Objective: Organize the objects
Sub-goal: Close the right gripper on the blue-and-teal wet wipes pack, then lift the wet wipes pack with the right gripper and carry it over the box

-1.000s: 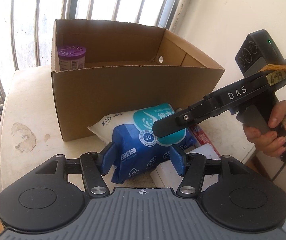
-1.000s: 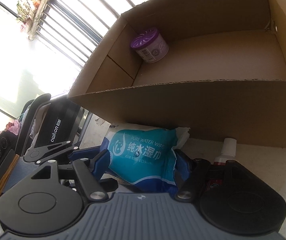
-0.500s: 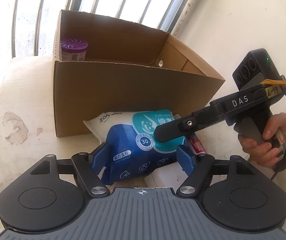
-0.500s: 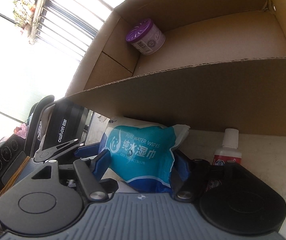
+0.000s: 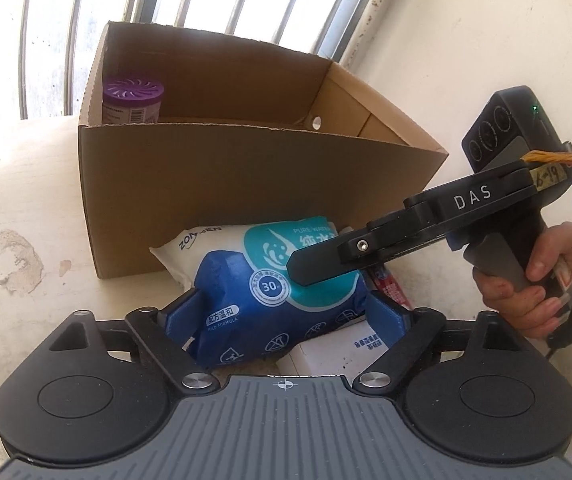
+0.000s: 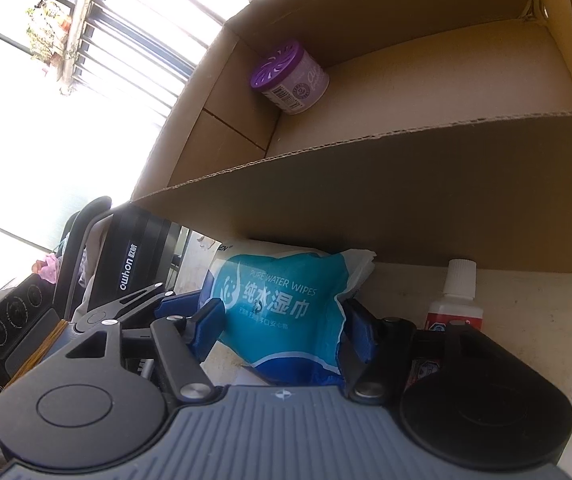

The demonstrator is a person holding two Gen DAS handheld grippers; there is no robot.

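The pack of wet wipes (image 5: 282,300) lies on the pale desk (image 5: 34,208) just in front of the open cardboard box (image 5: 222,184), its far end touching the box's near wall. The left gripper (image 5: 286,312) straddles the pack's blue end; its jaws have just been opening, and its blue fingers (image 5: 184,312) stand wide on either side of the pack without squeezing it. The right gripper (image 6: 282,328) comes at the same pack from the other side, and its jaws have just been closing; the fingers (image 6: 210,328) now press into the teal wrapper, which bulges and creases between them. In the left wrist view the right gripper's black arm crosses over the top of the pack, and the person's right hand (image 5: 533,280) wraps around its grey handle. Inside the box a purple-lidded air freshener can (image 6: 289,78) stands in the far left corner. A small bottle with a white cap and red label (image 6: 455,300) stands on the desk beside the pack, close to the box wall. A white carton (image 5: 345,352) lies under the pack's near edge.
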